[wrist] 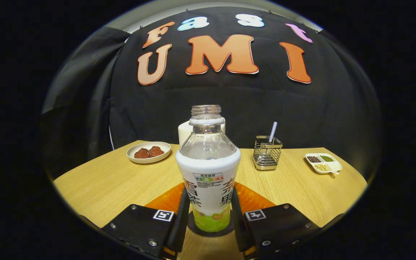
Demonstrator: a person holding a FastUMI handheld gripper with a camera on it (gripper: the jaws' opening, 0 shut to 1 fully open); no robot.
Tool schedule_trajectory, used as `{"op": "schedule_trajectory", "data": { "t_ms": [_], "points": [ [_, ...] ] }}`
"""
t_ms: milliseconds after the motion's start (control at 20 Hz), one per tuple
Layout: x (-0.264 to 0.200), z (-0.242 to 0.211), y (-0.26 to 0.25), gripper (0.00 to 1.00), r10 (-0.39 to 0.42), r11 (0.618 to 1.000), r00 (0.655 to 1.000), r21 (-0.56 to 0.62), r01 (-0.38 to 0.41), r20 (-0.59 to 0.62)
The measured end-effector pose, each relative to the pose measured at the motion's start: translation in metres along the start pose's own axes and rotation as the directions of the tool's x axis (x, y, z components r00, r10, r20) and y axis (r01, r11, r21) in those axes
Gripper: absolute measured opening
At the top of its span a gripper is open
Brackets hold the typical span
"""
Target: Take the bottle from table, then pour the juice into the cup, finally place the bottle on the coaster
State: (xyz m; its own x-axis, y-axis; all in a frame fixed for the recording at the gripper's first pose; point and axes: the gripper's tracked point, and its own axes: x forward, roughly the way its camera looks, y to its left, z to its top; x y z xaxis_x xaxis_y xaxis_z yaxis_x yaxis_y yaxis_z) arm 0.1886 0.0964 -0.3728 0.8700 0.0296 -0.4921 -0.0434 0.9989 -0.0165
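An uncapped clear bottle (208, 173) with a white and green label stands upright between my two fingers. Its base rests on a dark round coaster (193, 228) that lies on an orange mat (164, 200). My gripper (208, 220) is shut on the bottle's lower body, and both black fingers (181, 216) press its sides. A white cup (183, 132) stands on the table beyond the bottle, mostly hidden by it. The label hides how much juice is inside.
On the wooden table (110, 180), a plate with brown food (149, 152) sits beyond the fingers to the left. A wire holder with a straw (267, 151) and a small divided dish of beans (323, 162) stand to the right.
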Motion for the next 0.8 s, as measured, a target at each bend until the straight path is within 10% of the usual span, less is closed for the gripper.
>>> {"op": "schedule_trajectory", "data": {
  "t_ms": [400,800],
  "points": [
    [-0.012,0.006,-0.013,0.87,0.006,0.999,1.000,0.046,-0.005,-0.029],
    [-0.086,0.079,-0.025,0.94,0.026,0.996,0.993,0.078,-0.035,0.117]
  ]
}}
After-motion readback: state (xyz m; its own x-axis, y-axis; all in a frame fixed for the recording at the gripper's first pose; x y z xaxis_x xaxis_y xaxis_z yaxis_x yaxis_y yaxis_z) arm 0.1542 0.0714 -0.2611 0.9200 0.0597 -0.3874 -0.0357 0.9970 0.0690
